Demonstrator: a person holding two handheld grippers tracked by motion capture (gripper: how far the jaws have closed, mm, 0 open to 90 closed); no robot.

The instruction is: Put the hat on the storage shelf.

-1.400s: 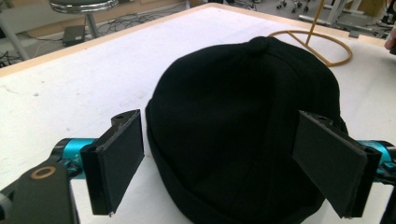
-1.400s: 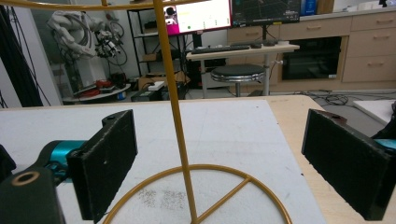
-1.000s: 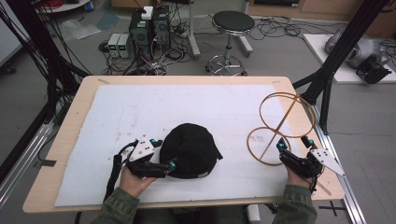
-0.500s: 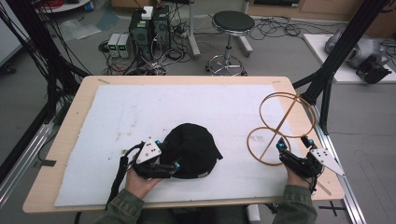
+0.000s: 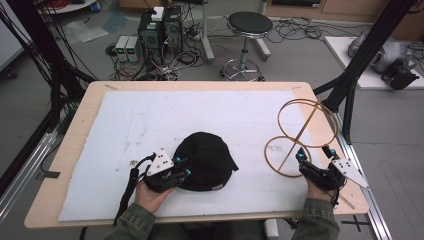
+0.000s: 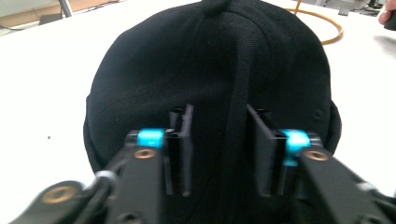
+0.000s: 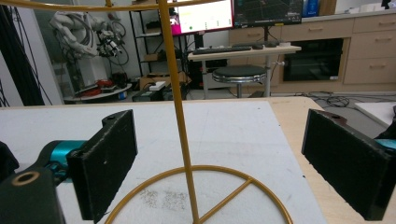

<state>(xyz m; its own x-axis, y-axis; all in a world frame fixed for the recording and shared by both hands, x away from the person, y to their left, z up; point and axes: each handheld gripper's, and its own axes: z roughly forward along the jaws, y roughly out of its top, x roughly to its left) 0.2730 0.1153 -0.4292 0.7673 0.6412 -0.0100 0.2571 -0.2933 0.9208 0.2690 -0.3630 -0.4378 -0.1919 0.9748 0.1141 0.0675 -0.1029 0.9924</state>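
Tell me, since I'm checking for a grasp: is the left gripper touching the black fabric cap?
Touching. In the left gripper view, the left gripper has just been closing, and its pads pinch a raised fold of the black fabric cap between them.

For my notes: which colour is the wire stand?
Golden yellow; the wire stand shows best in the right gripper view.

Black cap, gold stand, white mat

A plain black cap [image 5: 206, 161] lies left of the golden-yellow wire stand [image 5: 300, 135] on the white mat [image 5: 150, 120]; gripper jaws black with cyan accents.
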